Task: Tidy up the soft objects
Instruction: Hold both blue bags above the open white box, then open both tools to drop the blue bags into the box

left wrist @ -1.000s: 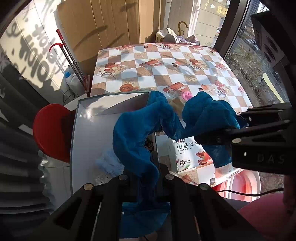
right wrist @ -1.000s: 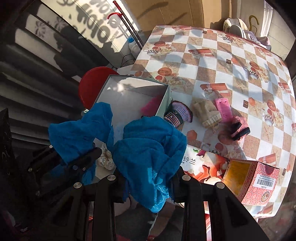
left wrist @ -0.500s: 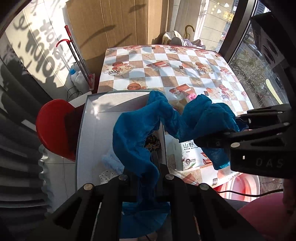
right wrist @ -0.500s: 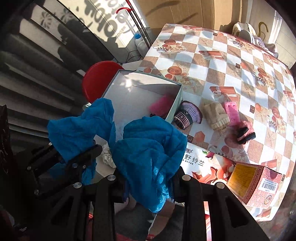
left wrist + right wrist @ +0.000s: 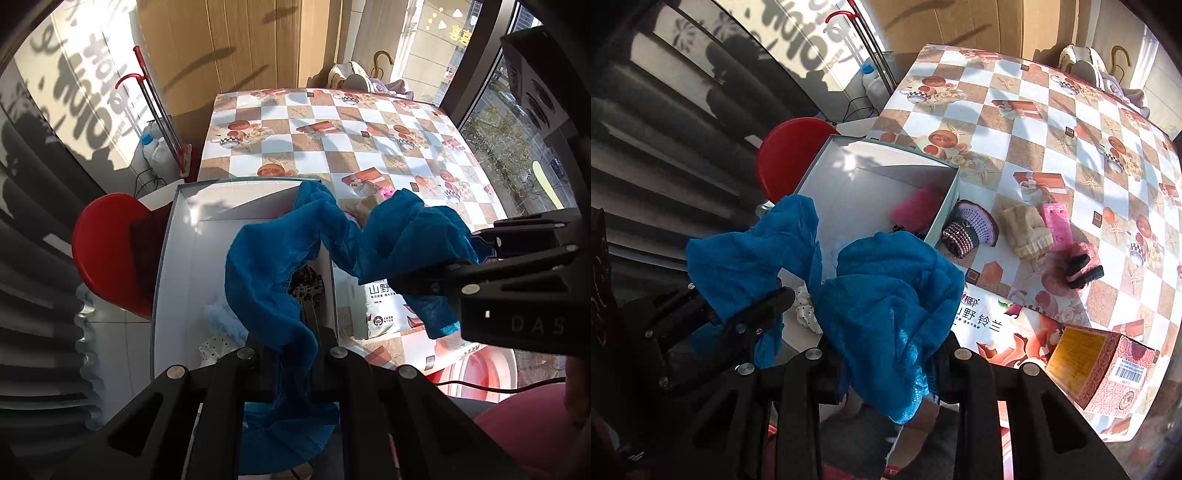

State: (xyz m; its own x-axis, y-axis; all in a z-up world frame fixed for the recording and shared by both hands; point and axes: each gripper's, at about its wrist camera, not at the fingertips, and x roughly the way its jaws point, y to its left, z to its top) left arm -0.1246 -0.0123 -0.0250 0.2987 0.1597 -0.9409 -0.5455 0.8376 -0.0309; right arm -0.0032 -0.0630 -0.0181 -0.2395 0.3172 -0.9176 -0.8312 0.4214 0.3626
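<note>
Blue scarf (image 5: 280, 266), clamped between both claws

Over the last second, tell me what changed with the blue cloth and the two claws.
Nothing was taken hold of or let go. The left claw and right claw stay shut on the blue cloth, which still hangs between them above the white box. The view onto table and box shifted slightly; the items on the table kept their places.

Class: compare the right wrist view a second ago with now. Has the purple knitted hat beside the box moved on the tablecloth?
No. The purple knitted hat lies against the white box wall, beside the beige knit piece; only the camera's framing shifted.
</note>
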